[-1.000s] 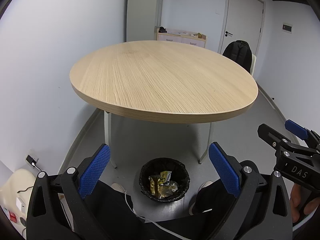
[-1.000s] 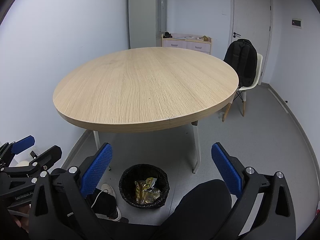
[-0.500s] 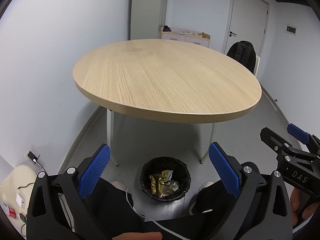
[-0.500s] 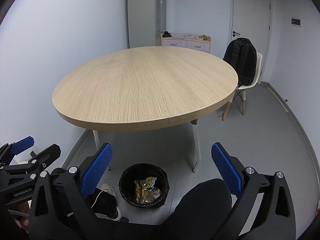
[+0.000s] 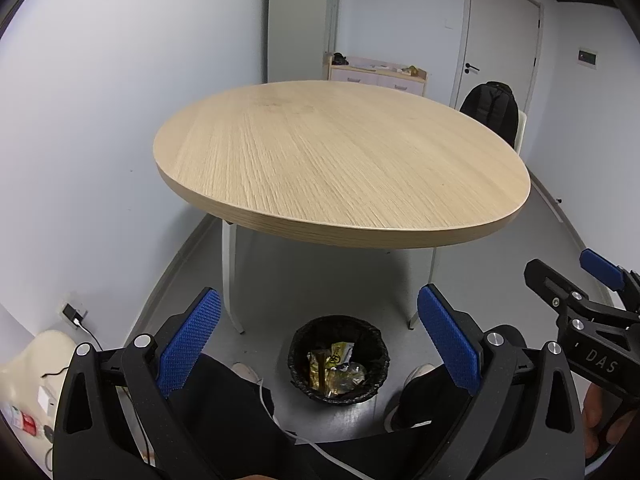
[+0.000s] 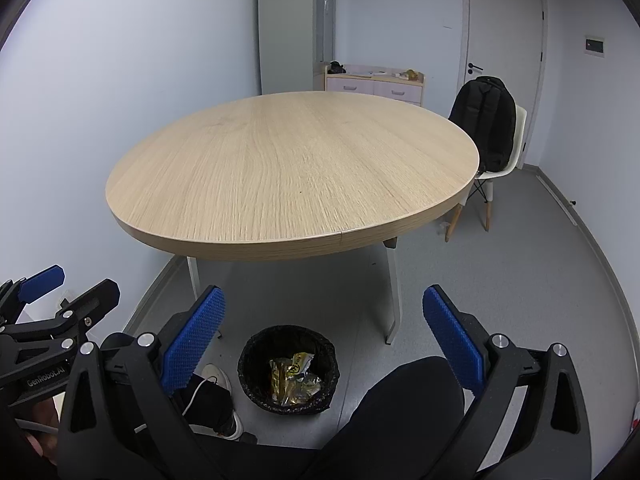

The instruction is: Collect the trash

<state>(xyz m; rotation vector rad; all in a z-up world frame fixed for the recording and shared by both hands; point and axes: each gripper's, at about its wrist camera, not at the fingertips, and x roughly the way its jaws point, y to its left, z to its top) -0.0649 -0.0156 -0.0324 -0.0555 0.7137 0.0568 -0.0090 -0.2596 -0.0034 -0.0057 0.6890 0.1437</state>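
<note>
Left gripper (image 5: 318,326): jaws spread wide, nothing between the blue pads (image 5: 188,336), held above the floor in front of the table (image 5: 340,168). Right gripper (image 6: 324,328): jaws likewise spread wide and empty, blue pads (image 6: 454,336) well apart. Each gripper shows at the side of the other's view, and both sit level and near each other.

Bin (image 5: 339,358): black, lined, standing on the grey floor below the near edge of the table, between the person's shoes. Trash (image 5: 334,368): gold and yellow wrappers with some clear film, lying inside the bin. No gripper touches the bin or the trash.

Table: round, light wood top on pale legs. No trash shows on the top in either view.

Beyond the far edge: a white chair (image 6: 500,168) carrying a black backpack (image 6: 486,120), a low cabinet (image 6: 374,84) against the back wall, and a closed door (image 6: 502,48). The person's dark trouser legs fill the lower part of both views
</note>
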